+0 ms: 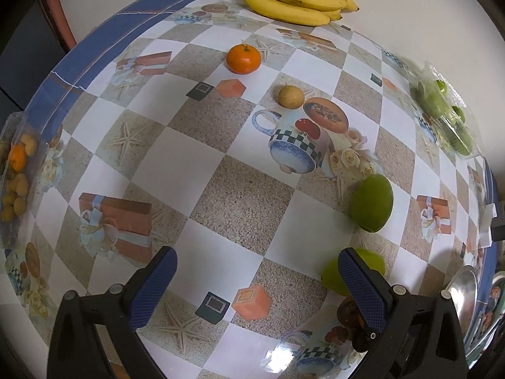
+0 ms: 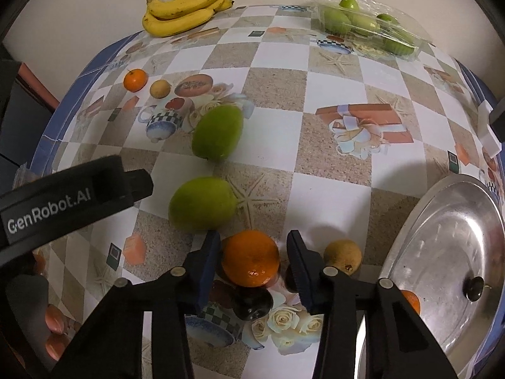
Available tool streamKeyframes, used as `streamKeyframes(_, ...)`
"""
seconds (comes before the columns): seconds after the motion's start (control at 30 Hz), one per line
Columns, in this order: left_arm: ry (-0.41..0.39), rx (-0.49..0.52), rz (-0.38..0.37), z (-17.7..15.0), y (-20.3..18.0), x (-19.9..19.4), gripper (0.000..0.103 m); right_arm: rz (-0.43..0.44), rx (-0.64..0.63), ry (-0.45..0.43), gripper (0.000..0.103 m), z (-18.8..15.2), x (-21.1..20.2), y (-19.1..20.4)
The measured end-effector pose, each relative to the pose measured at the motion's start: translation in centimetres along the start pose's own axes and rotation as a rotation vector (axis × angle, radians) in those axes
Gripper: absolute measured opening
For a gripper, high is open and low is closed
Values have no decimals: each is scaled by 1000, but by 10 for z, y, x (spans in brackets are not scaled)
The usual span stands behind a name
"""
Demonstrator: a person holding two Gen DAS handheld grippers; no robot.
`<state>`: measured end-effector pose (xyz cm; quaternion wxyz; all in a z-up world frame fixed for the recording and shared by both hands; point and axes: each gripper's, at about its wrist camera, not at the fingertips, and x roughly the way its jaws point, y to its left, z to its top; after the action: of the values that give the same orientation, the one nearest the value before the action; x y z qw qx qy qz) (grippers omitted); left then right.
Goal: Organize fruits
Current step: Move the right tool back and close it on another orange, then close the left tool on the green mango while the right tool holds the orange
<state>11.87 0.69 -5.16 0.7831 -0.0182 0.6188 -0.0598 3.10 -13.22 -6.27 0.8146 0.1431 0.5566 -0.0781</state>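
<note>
The right tongs [image 2: 252, 262] stand over the orange [image 2: 250, 257], one jaw on each side. The left pad seems to touch it, but a gap shows on the right, so it is not yet grasped. The orange lies near the front edge of the tabletop [image 2: 277, 94], just beside a dark fruit [image 2: 252, 304] and a small brown fruit [image 2: 342, 255]. If the jaws close off-centre, the round orange may slip out and push the dark fruit away. The left tongs [image 1: 257, 284] are released, holding nothing.
</note>
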Motion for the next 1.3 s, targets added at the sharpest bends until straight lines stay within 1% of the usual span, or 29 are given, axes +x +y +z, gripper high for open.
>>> streamKeyframes(0.13, -1, 1, -1, 0, 0, 0, 103, 7, 1, 2, 41, 0, 1, 1)
streamKeyframes(0.2, -1, 0, -2, 0, 0, -1, 103, 9, -2, 3, 39, 0, 1, 1)
streamKeyframes(0.33, -1, -1, -2, 0, 0, -1, 103, 9, -4, 0, 38, -1, -1, 3)
streamKeyframes(0.43, 1, -6, -12, 2, 0, -1, 103, 26, -8, -20, 38, 1, -7, 5)
streamKeyframes(0.57, 6, -12, -42, 4, -1, -2, 103, 31, -4, -54, 38, 4, -20, 4)
streamKeyframes(0.7, -5, -4, -51, 3, -6, -1, 103, 8, 41, -58, 38, 5, -24, -10)
streamKeyframes(0.8, -8, 9, -71, 4, -12, 0, 103, 13, 94, -65, 38, 6, -29, -28)
streamKeyframes(1.0, -20, 72, -101, 4, -33, -1, 102, 11, 172, -94, 38, 4, -42, -56)
streamKeyframes(1.07, -18, 89, -118, 2, -40, 0, 100, 15, 190, -103, 38, 4, -46, -62)
streamKeyframes(1.13, -16, 110, -131, 0, -50, 2, 93, 17, 202, -112, 38, 3, -50, -67)
streamKeyframes(1.23, -1, 128, -154, -3, -59, 6, 88, 18, 208, -122, 38, 2, -55, -71)
streamKeyframes(1.3, 3, 135, -154, -6, -63, 8, 85, 20, 211, -128, 38, 2, -57, -73)
